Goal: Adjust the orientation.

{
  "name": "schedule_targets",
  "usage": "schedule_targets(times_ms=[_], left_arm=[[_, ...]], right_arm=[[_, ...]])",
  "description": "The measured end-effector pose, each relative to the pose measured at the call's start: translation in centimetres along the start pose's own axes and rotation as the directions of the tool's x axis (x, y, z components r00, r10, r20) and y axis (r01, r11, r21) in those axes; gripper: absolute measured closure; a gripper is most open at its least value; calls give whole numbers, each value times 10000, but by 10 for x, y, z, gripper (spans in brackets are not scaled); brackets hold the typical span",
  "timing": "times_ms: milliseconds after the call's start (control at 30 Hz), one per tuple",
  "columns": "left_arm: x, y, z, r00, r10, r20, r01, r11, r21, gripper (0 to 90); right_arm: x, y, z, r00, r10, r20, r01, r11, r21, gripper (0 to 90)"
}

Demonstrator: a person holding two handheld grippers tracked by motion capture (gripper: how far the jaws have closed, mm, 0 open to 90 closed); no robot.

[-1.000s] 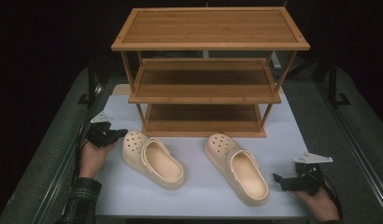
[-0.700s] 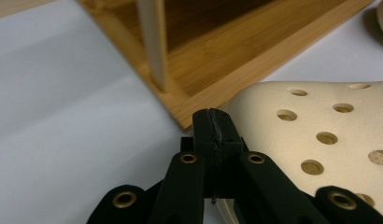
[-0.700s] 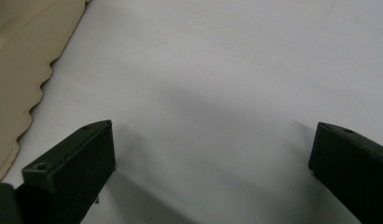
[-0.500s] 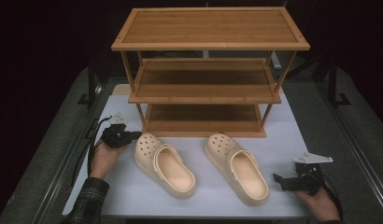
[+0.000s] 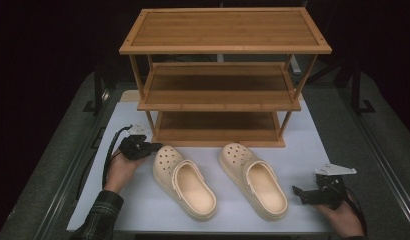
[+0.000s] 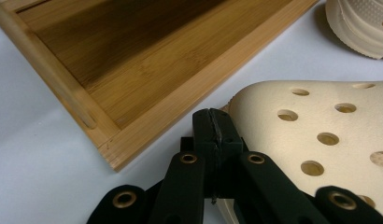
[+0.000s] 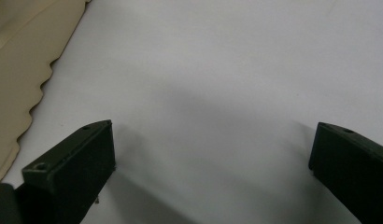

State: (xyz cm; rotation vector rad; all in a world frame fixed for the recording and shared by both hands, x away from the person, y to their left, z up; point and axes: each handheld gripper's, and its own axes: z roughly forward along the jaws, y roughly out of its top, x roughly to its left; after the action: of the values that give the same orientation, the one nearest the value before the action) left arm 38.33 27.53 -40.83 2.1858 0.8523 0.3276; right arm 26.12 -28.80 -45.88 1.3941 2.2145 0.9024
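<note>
Two beige perforated clogs lie on the white mat in front of a wooden rack. My left gripper (image 5: 152,147) (image 6: 212,123) is shut, its closed jaws lying against the toe of the left clog (image 5: 185,182) (image 6: 320,135), close to the rack's bottom shelf. The right clog (image 5: 253,182) (image 6: 362,23) (image 7: 26,70) lies beside it, toe toward the rack. My right gripper (image 5: 298,192) (image 7: 213,154) rests low at the mat's right front, open wide, with only bare mat between its jaws and the right clog's sole edge to its left.
The three-shelf bamboo rack (image 5: 218,100) (image 6: 147,60) stands at the back of the white mat (image 5: 303,155), all its shelves bare. Dark grey table borders run along both sides. A cable loops from the left gripper beside the hand.
My left gripper has moved right and a little toward the rack, and the left clog has slid right with it, closer to the right clog. The right gripper has stayed put.
</note>
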Motion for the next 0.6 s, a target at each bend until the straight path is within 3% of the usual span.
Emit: schedule_targets(times_ms=[167, 300, 467, 600], left_arm=[[2, -1, -4, 9998, 73, -159, -72, 9999, 74, 900], [-1, -5, -19, 9994, 3, -346, -5, 10000, -51, 900], [-18, -19, -41, 9979, 278, -583, -272, 9996, 118, 900], [-25, -34, -51, 9990, 19, -444, -13, 9999, 130, 900]], right_arm=[[0, 0, 0, 10000, 0, 4, 0, 10000, -10, 0], [0, 0, 0, 10000, 18, 4, -18, 10000, -19, 0], [0, 0, 0, 10000, 10, -2, -10, 10000, -24, 0], [0, 0, 0, 10000, 17, 1, -17, 10000, -24, 0]])
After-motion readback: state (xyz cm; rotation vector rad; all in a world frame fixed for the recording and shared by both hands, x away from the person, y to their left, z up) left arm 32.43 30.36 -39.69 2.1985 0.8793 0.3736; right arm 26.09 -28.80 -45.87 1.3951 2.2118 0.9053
